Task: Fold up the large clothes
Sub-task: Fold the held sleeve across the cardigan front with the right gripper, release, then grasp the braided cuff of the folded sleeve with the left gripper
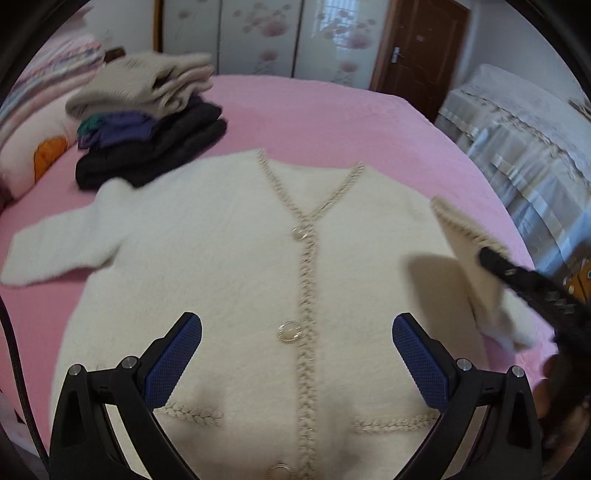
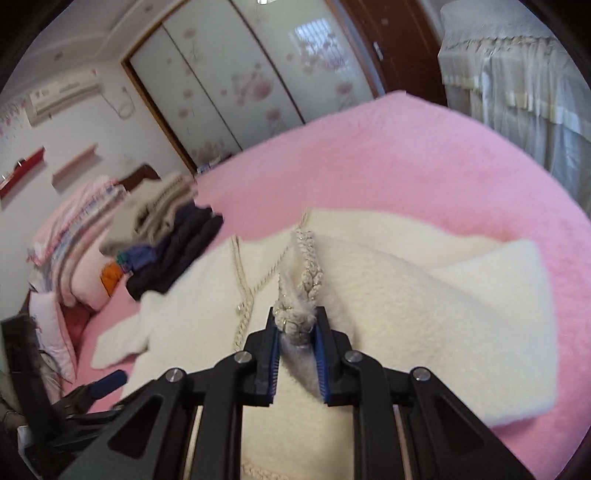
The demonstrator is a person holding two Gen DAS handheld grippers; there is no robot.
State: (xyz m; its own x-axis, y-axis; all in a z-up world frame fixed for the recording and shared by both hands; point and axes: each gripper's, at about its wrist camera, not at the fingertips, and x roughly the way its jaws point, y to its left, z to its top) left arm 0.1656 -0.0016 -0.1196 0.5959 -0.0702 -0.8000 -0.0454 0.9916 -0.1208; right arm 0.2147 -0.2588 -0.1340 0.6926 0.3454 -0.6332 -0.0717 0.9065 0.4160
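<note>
A cream knit cardigan (image 1: 240, 266) with braided trim and pearl buttons lies face up on the pink bed (image 1: 332, 118). Its left sleeve (image 1: 55, 247) is spread out. My left gripper (image 1: 297, 354) is open and empty, hovering over the cardigan's lower front. My right gripper (image 2: 297, 328) is shut on the braided cuff of the right sleeve (image 2: 308, 273) and holds it lifted over the body. In the left wrist view the right gripper (image 1: 487, 256) shows at the right, with the sleeve (image 1: 465, 240) raised.
A stack of folded clothes (image 1: 147, 122) sits at the bed's far left, next to pillows (image 1: 33, 122). A cloth-covered piece of furniture (image 1: 524, 129) stands right of the bed. Wardrobe doors (image 1: 266, 33) and a brown door (image 1: 417, 51) are behind.
</note>
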